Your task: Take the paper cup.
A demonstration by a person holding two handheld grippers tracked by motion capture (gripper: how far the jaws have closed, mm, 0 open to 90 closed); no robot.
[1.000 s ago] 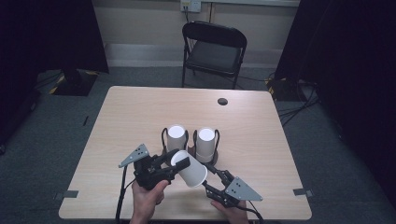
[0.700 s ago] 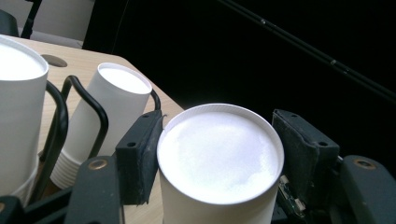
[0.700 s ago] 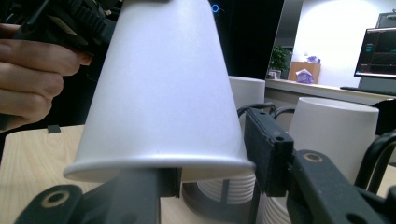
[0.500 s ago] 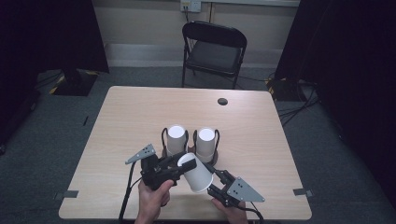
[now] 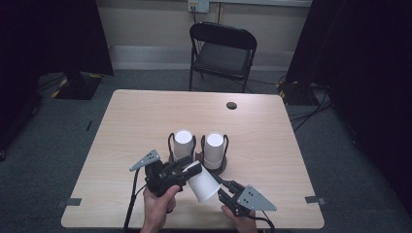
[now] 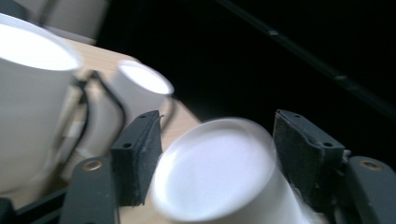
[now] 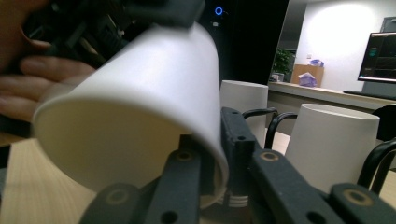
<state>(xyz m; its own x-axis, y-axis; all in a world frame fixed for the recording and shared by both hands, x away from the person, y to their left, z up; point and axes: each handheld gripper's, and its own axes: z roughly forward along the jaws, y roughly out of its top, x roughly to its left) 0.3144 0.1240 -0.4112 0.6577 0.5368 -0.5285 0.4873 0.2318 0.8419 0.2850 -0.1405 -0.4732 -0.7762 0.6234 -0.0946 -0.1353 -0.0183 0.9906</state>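
Right gripper (image 5: 224, 187) — jaws pinched on the rim wall of a white cup (image 5: 201, 182), one jaw inside the mouth, one outside. Left gripper (image 5: 187, 171) — jaws apart, flanking the cup's closed base; contact cannot be told. Cup lies tilted above the table (image 5: 145, 116), just before two upright cups in a wire rack (image 5: 171, 145). Since half a second ago: cup tipped slightly further, mouth lower; grippers scarcely shifted.
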